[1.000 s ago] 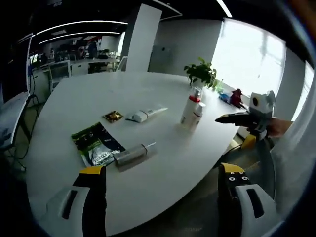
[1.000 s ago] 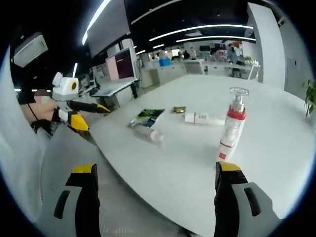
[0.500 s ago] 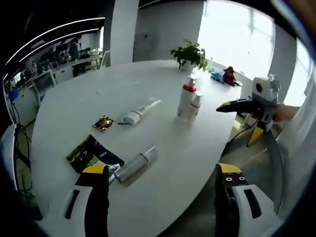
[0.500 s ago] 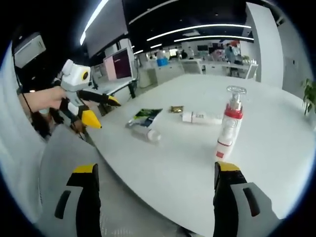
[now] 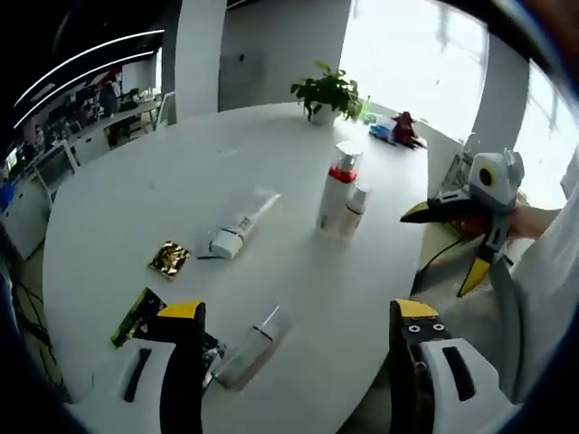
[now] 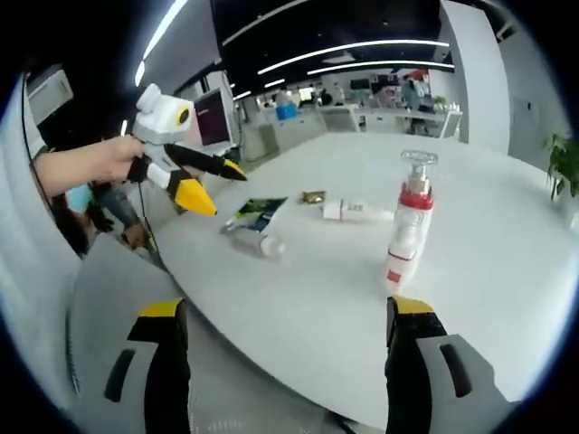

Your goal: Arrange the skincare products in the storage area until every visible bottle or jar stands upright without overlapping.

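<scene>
On the white round table [image 5: 136,172] a pump bottle with a red collar [image 5: 334,188] stands upright, a small white bottle [image 5: 354,210] touching its side. A white tube [image 5: 237,226] lies flat, and a clear bottle [image 5: 250,347] lies on its side close in front of my open left gripper [image 5: 297,315]. My right gripper [image 5: 434,255] hangs open off the table's right edge. From the right gripper view, the pump bottle [image 6: 403,230], tube [image 6: 357,210] and lying clear bottle [image 6: 254,242] sit ahead of my open right gripper [image 6: 288,309]; the left gripper [image 6: 228,193] hovers open at the table's left edge.
A gold packet [image 5: 169,259] and a green-black sachet [image 5: 134,318] lie near the clear bottle. A potted plant [image 5: 327,89] and small items stand at the table's far rim. Desks and monitors [image 6: 213,122] fill the room behind. A person's hand [image 6: 86,163] holds the left gripper.
The left gripper has moved forward over the table, bringing the clear bottle between its jaws' line of sight. In the right gripper view it rose and neared the table. The products stayed put.
</scene>
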Demonstrator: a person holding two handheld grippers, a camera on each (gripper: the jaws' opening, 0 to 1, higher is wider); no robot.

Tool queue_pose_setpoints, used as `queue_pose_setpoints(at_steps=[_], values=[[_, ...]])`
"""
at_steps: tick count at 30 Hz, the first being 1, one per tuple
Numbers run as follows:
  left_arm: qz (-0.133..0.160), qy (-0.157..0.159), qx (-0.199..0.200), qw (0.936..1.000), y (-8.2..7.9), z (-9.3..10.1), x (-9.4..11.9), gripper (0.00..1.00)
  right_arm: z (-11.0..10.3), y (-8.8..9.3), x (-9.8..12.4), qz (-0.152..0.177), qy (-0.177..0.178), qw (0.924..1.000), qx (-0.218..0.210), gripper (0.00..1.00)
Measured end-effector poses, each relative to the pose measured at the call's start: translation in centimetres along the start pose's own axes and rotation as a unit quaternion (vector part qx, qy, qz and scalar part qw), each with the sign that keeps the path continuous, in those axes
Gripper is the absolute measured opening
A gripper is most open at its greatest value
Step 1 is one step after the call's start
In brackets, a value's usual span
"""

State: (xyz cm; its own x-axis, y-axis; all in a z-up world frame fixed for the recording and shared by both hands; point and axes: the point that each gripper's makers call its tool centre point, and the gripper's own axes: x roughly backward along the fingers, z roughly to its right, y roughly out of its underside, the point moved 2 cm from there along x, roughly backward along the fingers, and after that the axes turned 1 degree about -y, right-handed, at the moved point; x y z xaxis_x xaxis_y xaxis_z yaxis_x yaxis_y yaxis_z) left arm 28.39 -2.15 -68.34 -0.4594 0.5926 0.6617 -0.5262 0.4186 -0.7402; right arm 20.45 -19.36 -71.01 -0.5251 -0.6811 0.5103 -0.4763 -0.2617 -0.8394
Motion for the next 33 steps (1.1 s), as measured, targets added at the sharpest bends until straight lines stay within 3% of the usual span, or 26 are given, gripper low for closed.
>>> queue_pose_setpoints(at_steps=[4, 8, 23, 33], values=[[-0.006, 0.007, -0.006, 0.9999, -0.8, -0.5, -0.8, 0.8, 0.2, 0.0, 0.0, 0.001, 0.007, 1.0, -0.002, 0.9], [-0.022, 0.008, -0.017, 0.9996, -1.2, -1.5, -2.0, 0.89, 0.6, 0.1, 0.1, -0.004, 0.022, 0.9997, -0.005, 0.91], [-0.075, 0.022, -0.05, 0.9957, -2.3, -4.0, -5.3, 0.84, 1.7, -0.1, 0.4, 0.012, 0.046, 0.9986, -0.022, 0.9], [-0.096, 0.035, -0.09, 0.9907, -5.4, -5.8, -9.1, 0.81, 2.5, -0.1, 0.6, 0.021, 0.062, 0.9972, -0.036, 0.9]])
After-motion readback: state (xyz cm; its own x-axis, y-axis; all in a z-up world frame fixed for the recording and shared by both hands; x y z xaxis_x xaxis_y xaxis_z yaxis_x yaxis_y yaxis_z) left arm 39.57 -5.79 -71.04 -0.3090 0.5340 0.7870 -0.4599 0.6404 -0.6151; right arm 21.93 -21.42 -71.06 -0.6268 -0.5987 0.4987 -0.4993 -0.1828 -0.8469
